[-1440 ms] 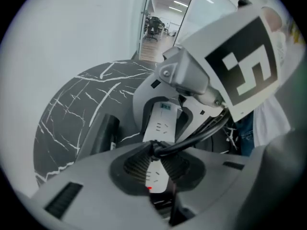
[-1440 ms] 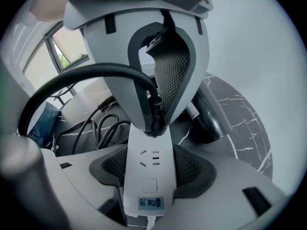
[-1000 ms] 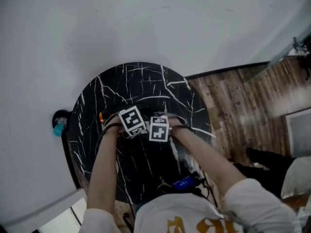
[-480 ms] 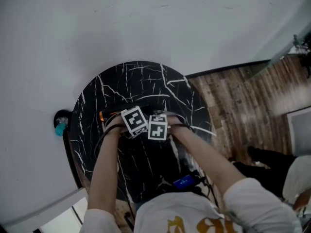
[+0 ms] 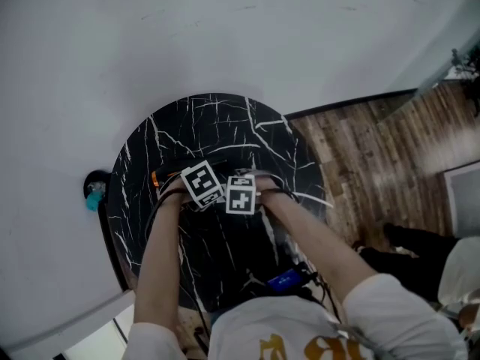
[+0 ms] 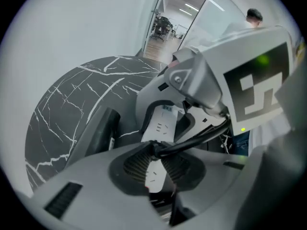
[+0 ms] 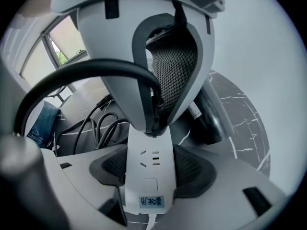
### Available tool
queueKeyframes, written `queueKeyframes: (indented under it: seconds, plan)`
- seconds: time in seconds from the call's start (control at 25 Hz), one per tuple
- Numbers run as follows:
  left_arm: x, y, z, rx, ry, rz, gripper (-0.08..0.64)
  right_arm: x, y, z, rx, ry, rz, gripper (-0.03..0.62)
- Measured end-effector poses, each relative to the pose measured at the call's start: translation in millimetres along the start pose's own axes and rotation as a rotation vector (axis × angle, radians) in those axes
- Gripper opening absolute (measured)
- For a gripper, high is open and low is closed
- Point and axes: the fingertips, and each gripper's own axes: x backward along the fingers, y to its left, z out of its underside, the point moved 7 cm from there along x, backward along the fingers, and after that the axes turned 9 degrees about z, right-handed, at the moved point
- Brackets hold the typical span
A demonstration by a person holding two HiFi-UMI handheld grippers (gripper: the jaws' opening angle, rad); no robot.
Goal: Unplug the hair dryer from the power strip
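right gripper point(image 7: 151, 169) jaws clamp white plastic power strip point(image 7: 145, 150); left gripper point(image 6: 157, 162) jaws pinch black plug point(image 6: 154, 149) at its 12 o'clock end; a tilted pull could slip.

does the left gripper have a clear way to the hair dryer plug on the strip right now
Probably yes: the left gripper looks closed on the black plug where it enters the power strip, with nothing else between its jaws. The right gripper clamps the strip's sides.
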Motion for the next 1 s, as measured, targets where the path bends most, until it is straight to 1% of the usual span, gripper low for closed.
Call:
queueKeyframes:
  seconds: [0.08,0.12,0.16,0.2,0.24,0.28,0.32,0.36,0.44,0.48,0.52,0.6,0.68,0.72,0.8,0.84,0.88,0.92,1.0]
  plan:
    - [1,-3,2,0.019,-0.02,-0.035,0.064,0,0,0,-0.006,0.006,0.003,0.268]
    - [1,-6,6,0.035,-0.016,-0.062,0.063,0,0,-1,-0.007,0.009,0.006,0.268]
    - [1,-9,12,0.047,0.01,-0.094,0.063,-1,0,-1,-0.005,0.012,0.009,0.268]
    - [0,-12,17,0.046,0.043,-0.126,0.063,-1,0,-1,-0.002,0.013,0.01,0.268]
    - [-1,-13,18,0.025,0.055,-0.155,0.06,-1,0,-1,0.002,0.013,0.011,0.27]
    - [-1,-11,15,-0.003,0.047,-0.173,0.058,-1,0,-1,0.005,0.015,0.011,0.27]
    - [-1,-8,11,-0.019,0.032,-0.171,0.058,-1,0,-1,0.008,0.02,0.012,0.269]
    - [0,-5,8,-0.018,0.015,-0.141,0.059,-1,0,-1,0.01,0.027,0.011,0.268]
    - [-1,-2,3,0.002,0.0,-0.039,0.061,-1,1,-3,0.013,0.041,0.005,0.268]
    - [-1,-1,2,0.001,0.009,-0.004,0.063,-1,1,-3,0.012,0.04,0.002,0.268]
    - [-1,-1,2,-0.007,0.016,0.012,0.063,-1,2,-2,0.008,0.035,-0.001,0.268]
    - [1,-2,3,-0.019,-0.009,0.0,0.063,0,1,0,-0.004,0.021,-0.003,0.268]
    - [1,-6,6,-0.018,-0.063,-0.042,0.063,0,0,1,-0.011,0.019,0.001,0.268]
    - [-1,-10,8,-0.028,-0.072,-0.073,0.063,0,1,1,-0.011,0.019,0.002,0.268]
    - [-6,-15,13,-0.064,-0.041,-0.144,0.056,0,1,0,-0.005,0.013,0.004,0.268]
    - [-5,-13,13,-0.08,-0.017,-0.167,0.055,0,1,0,-0.003,0.009,0.006,0.268]
    - [-3,-9,12,-0.087,-0.003,-0.165,0.055,0,0,0,-0.004,0.007,0.008,0.268]
    - [0,-5,10,-0.077,-0.006,-0.129,0.056,0,1,0,-0.006,0.007,0.009,0.268]
    - [1,-1,8,-0.029,-0.045,-0.017,0.063,0,2,0,-0.013,0.005,0.009,0.268]
